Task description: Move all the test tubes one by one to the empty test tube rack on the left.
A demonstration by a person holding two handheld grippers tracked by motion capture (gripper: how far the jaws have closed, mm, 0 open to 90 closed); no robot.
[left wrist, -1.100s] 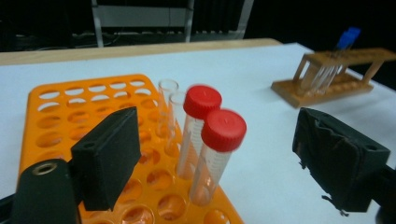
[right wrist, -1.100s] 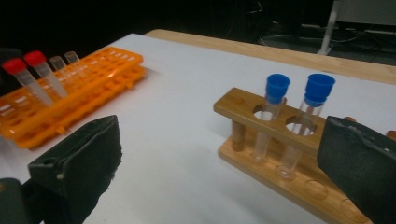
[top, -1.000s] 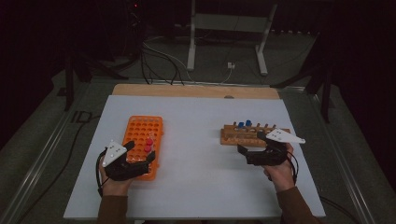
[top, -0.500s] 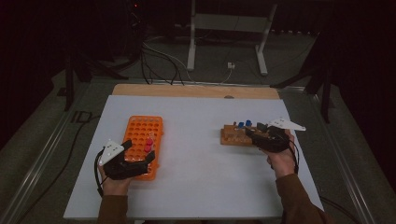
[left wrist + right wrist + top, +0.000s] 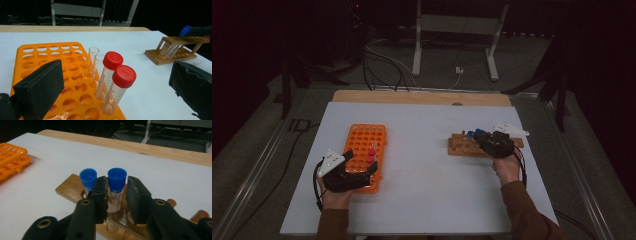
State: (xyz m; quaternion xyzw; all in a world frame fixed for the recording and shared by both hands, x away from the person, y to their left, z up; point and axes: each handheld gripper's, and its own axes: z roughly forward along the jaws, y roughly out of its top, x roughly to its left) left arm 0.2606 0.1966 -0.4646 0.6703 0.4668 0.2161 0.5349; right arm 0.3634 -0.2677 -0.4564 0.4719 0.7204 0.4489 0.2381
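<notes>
One blue-capped tube (image 5: 116, 185) between right tool (image 5: 116, 198) jaws (unclamped).

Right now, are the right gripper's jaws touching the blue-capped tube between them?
Cannot tell. In the right gripper view the right gripper has its jaws on either side of the blue-capped tube; the left jaw looks against it, but a thin gap can't be ruled out.
</notes>
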